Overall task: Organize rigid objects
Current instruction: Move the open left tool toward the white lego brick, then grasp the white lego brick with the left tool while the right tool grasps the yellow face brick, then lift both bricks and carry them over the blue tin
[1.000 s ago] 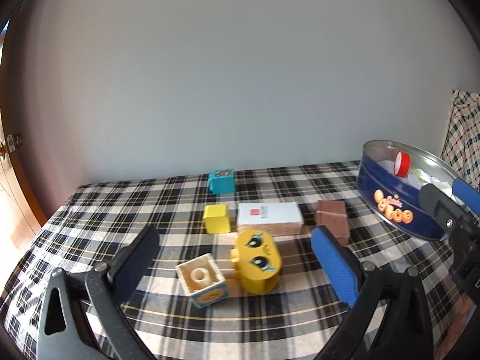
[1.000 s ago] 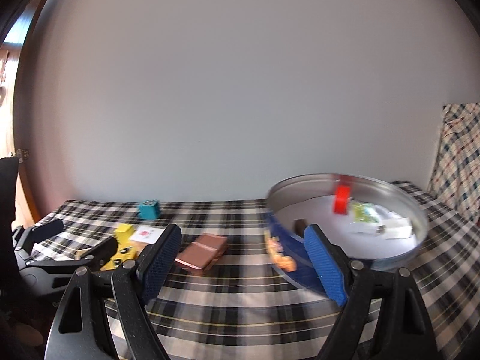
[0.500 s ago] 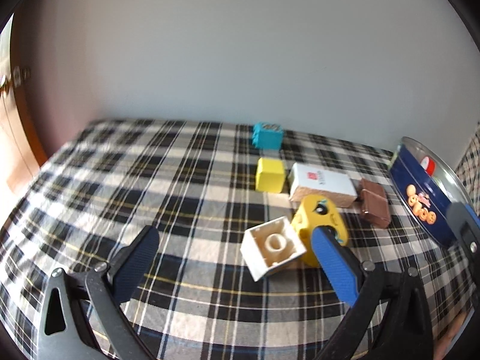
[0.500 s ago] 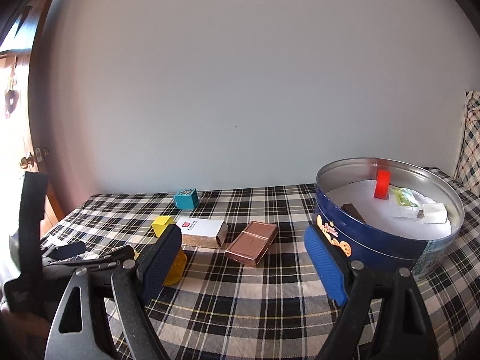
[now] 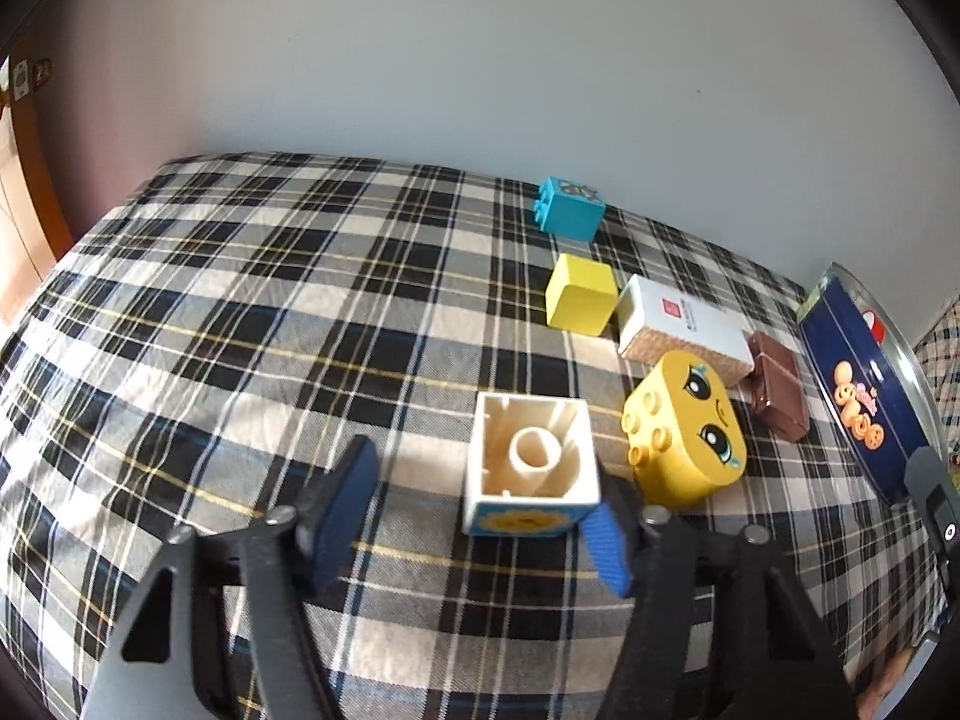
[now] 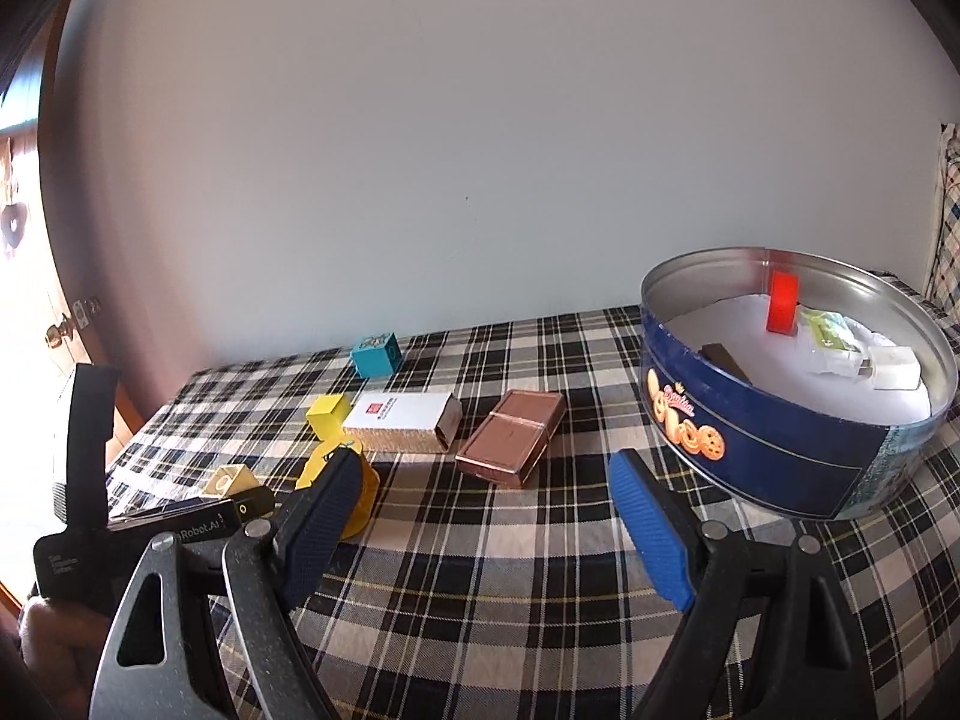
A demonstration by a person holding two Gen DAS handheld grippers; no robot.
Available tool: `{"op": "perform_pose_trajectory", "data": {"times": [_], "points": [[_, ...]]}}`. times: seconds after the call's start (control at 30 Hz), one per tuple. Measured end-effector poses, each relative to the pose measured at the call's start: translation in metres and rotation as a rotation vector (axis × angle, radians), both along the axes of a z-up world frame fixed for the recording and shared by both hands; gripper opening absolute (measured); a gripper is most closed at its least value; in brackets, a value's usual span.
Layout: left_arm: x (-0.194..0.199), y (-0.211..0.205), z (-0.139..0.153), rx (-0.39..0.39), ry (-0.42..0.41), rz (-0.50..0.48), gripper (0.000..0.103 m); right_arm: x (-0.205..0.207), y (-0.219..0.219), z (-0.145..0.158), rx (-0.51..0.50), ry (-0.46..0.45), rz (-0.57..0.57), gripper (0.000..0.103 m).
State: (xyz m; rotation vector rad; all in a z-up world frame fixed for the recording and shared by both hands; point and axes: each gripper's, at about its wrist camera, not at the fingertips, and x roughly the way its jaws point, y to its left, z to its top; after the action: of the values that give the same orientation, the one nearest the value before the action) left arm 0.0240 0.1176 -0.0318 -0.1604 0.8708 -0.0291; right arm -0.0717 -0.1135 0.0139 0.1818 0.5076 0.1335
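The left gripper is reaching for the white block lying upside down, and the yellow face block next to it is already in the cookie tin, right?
Not quite. The yellow face block lies on the checked cloth, outside the cookie tin, as the left wrist view shows. The open left gripper does reach for the upturned white block.

left gripper (image 5: 480, 516) fingers spread wide, low, right gripper (image 6: 486, 525) fingers parted, hovering

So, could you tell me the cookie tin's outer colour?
Dark blue cookie tin, best in right wrist view.
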Motion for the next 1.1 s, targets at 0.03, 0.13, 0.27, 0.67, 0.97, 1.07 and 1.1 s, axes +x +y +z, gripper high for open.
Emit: {"op": "perform_pose_trajectory", "data": {"times": [0.03,0.13,0.27,0.67,0.97,1.07,1.1], "points": [[0.0,-0.001,0.0,0.003,0.0,-0.007,0.048,0.001,0.001,-0.001,-0.001,0.007,0.004,0.086],[0.0,-0.002,0.001,0.008,0.002,-0.027,0.031,0.004,0.002,-0.002,-0.007,0.024,0.008,0.086],[-0.001,-0.001,0.004,-0.011,-0.014,-0.033,0.03,0.011,0.011,-0.005,0.002,0.055,0.057,0.086],[-0.008,0.024,0.035,0.09,-0.189,0.065,0.03,0.068,0.095,-0.019,-0.105,0.187,0.195,0.085],[-0.004,0.035,0.035,0.065,-0.173,0.081,0.03,0.091,0.111,-0.039,-0.161,0.327,0.209,0.045],[-0.006,0.031,0.033,0.058,-0.175,0.064,0.03,0.086,0.1,-0.036,-0.113,0.308,0.244,0.045],[-0.007,0.03,0.032,0.053,-0.179,0.059,0.03,0.083,0.096,-0.033,-0.093,0.286,0.255,0.045]]}}
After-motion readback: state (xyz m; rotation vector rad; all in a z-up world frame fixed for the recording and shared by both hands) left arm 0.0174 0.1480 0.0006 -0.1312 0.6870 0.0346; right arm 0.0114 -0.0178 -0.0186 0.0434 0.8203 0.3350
